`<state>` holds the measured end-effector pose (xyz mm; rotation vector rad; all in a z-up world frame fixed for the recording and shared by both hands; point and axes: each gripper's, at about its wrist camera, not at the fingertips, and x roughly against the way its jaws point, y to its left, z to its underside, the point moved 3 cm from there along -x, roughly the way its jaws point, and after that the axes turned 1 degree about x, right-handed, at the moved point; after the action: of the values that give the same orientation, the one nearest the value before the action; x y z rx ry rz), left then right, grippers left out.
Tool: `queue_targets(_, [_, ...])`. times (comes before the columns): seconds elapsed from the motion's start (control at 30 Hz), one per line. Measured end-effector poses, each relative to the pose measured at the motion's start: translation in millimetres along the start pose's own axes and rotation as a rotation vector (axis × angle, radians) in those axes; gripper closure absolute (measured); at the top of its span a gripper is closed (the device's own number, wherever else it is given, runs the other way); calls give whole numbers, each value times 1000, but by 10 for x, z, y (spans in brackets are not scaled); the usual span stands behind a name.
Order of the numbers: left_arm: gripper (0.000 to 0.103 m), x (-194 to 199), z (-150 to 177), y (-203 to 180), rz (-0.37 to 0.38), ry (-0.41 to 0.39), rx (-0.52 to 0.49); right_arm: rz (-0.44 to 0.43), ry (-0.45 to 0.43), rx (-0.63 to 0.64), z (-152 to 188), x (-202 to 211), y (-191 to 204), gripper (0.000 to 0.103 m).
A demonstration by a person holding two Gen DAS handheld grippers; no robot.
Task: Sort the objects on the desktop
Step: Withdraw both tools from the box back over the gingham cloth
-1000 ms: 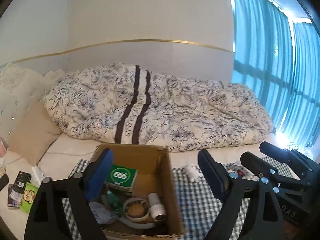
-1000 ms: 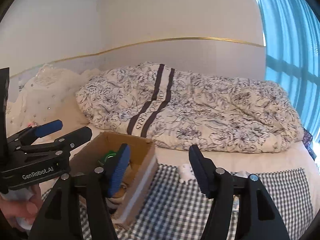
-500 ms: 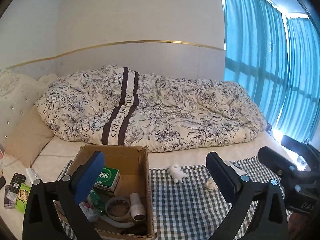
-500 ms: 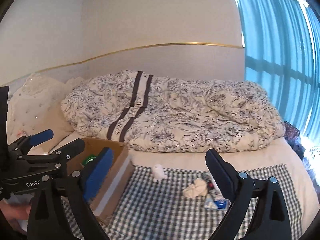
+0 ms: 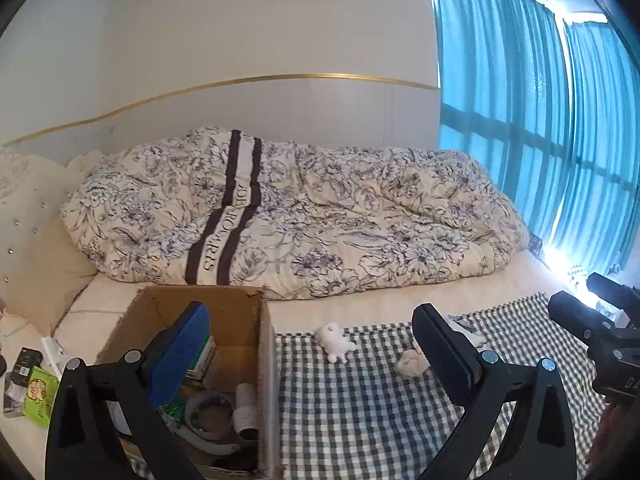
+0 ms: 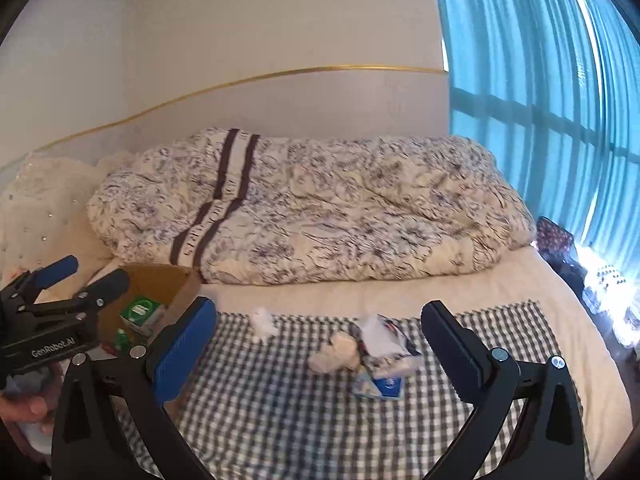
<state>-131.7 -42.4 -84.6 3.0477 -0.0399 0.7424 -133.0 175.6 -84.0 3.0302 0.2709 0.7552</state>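
Both tongs, left [image 5: 308, 354] and right [image 6: 320, 348], gape empty | box [image 5: 264, 360] below left tongs part-filled | toy [image 6: 264, 324], wad [image 6: 334, 354], packet [image 6: 380, 384] between right tongs unsorted

Quilt [image 5: 320, 220]: was cream with a dark floral print, crossed by two brown stripes.
Cloth [image 6: 300, 408]: was checked in dark grey and white.
Box [image 5: 240, 320]: was plain brown cardboard.
Carton in the box [image 6: 141, 312]: was green and white.
Curtains [image 5: 540, 140]: were bright teal blue.
Wall trim [image 5: 280, 79]: was gold on white.
Left claw [image 5: 312, 356]: was black, with at least one blue pad.
Packet [image 6: 380, 386]: was seemingly blue and white; blurred.
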Motion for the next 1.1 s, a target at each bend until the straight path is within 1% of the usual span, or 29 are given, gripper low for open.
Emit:
queue_targets(0.2, [0,-180,83,-140,16,34,-5,53,65,-3,139,-175,-244,0])
queue_targets(0.27, [0,-265,115,-167,29,60,3,69,90,2,190,-251,-319,0])
queue_targets(0.43, [0,-470,216,-236,36,109,18,105,138,11,334,-419,-502,0])
queue_targets(0.63, [0,-707,368,-413,31,155,-13,99,215,-19,535,-628,-722,0])
queue_targets(0.73, [0,-829,443,-508,33,171,-26,88,253,-24,620,-741,-785,0])
queue_targets(0.83, [0,-955,527,-608,17,189,-51,75,288,-19,709,-844,-814,0])
queue_targets(0.97, [0,-1141,668,-722,43,238,-59,66,311,-4,812,-964,-859,0])
queue_targets(1.1, [0,-1289,825,-824,64,280,-62,59,340,-19,880,-1153,-962,0])
